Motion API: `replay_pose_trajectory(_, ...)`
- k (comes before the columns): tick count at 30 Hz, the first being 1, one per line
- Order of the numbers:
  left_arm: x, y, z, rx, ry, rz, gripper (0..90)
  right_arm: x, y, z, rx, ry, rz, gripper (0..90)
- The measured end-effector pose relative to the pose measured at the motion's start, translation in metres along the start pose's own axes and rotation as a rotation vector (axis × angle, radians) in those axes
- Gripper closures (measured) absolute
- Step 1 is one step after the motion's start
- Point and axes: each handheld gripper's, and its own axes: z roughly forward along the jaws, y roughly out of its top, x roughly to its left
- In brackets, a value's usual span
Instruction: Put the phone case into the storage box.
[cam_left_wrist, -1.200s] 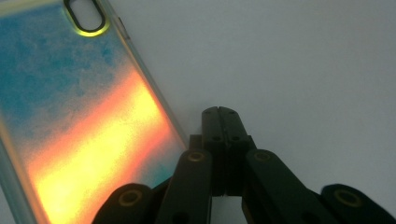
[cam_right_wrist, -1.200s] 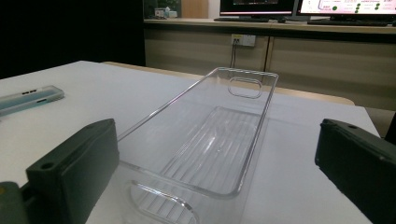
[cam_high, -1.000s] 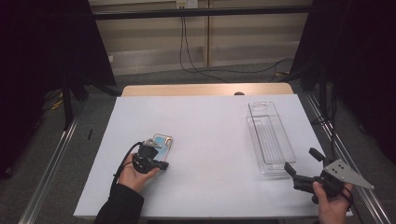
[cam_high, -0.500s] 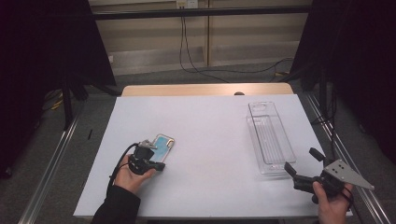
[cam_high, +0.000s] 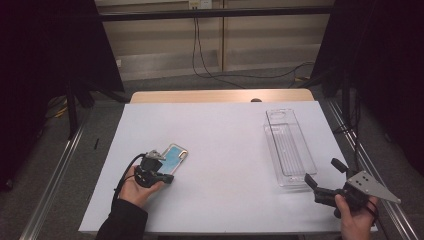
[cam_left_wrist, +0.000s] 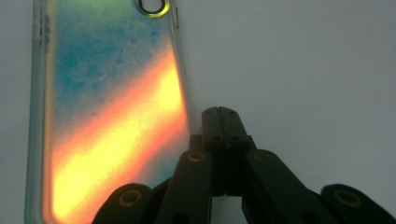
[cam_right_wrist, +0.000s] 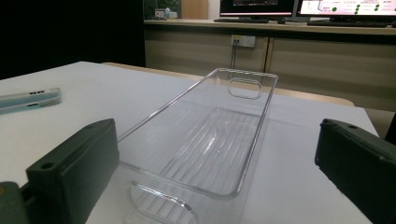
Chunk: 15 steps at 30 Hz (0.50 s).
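Left gripper (cam_left_wrist: 219, 112): my jaws pressed together, tips just beside phone case (cam_left_wrist: 107, 121).
Right gripper (cam_high: 325, 175): my jaws spread before clear tray (cam_right_wrist: 210, 135).

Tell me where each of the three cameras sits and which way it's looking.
High view: above the person's side, looking forward and down on the white table; both hands with left gripper and right gripper.
Left gripper view: looks down along its shut fingers beside the phone case.
Right gripper view: low, level, between open fingers at the clear tray.
Shared: the case shows in all three.
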Motion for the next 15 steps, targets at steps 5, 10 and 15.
replay_pose_trajectory(5, 0.0000, -0.0004, -0.0004, 0.001, 0.004, 0.005, 90.0, -0.0001, 0.0000, 0.0000, 0.002, 0.002, -0.005, 0.0)
replay_pose_trajectory(10, 0.0008, -0.0004, -0.0008, 0.002, 0.004, -0.001, 90.0, -0.0002, 0.0000, -0.0001, 0.000, 0.000, 0.000, 0.0)
replay_pose_trajectory(15, 0.0021, -0.0021, -0.0029, 0.005, 0.010, -0.001, 90.0, 0.0000, 0.0001, -0.0003, 0.002, 0.003, -0.007, 0.0)
